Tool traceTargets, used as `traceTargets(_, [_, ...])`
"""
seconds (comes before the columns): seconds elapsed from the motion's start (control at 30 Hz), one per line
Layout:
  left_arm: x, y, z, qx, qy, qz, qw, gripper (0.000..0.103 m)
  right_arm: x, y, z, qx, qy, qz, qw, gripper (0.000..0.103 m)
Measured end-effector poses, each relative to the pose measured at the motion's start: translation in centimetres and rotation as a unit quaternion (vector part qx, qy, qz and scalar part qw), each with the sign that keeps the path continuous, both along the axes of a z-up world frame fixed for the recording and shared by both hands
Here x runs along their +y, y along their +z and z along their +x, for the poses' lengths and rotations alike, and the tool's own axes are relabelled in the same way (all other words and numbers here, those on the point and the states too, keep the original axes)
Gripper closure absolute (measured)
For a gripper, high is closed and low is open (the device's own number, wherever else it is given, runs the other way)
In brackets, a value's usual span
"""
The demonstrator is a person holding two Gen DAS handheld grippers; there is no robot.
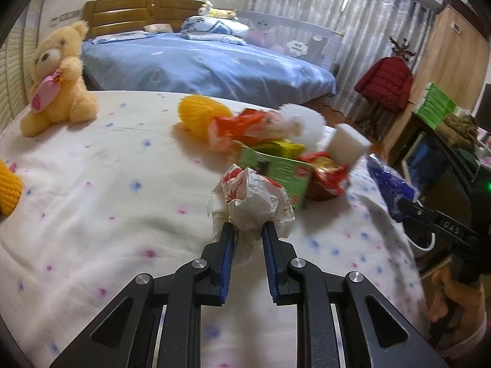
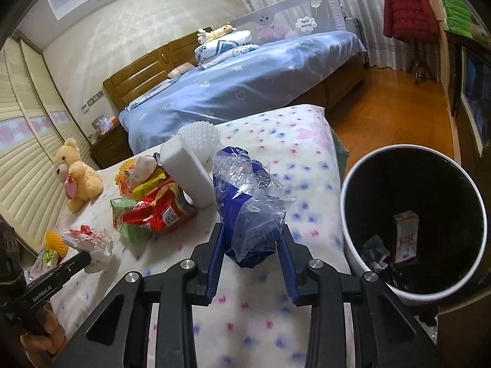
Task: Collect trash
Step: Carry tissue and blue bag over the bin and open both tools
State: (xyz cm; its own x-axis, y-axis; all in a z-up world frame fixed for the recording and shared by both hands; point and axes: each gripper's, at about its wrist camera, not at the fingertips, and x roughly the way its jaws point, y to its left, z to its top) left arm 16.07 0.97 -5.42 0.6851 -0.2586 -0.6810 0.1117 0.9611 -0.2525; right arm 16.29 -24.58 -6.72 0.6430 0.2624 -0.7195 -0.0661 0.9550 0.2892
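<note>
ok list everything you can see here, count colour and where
crumpled paper: one, white and red, pinched in the left gripper
plastic bag: one, blue and clear, clamped in the right gripper
snack wrappers: several, red, green, yellow, piled mid-bed
foam block: one, white, leaning by the pile
foam net: one, white, behind the block
teddy bear: one, tan, far side of the flowered bed
bin: one, white outside, black inside, beside the bed, holding a small carton
jacket: one, red, on a stand
left gripper: shut
right gripper: shut
</note>
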Motion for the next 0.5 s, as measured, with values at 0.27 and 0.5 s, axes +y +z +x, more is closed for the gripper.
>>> traceTargets(0.27, [-3.3, 0.4, -0.5, 0.0, -0.049, -0.001, 0.9988, 0.085, -2.1, 0.2, -2.2, 0.0, -0.02, 0.003, 1.0, 0.069])
traceTargets(0.5, [-7.0, 0.9, -0.2, -0.01, -0.095, 0.009, 0.9954, 0.085, -4.6, 0.6, -3.7, -0.002, -0.046, 0.002, 0.999, 0.069])
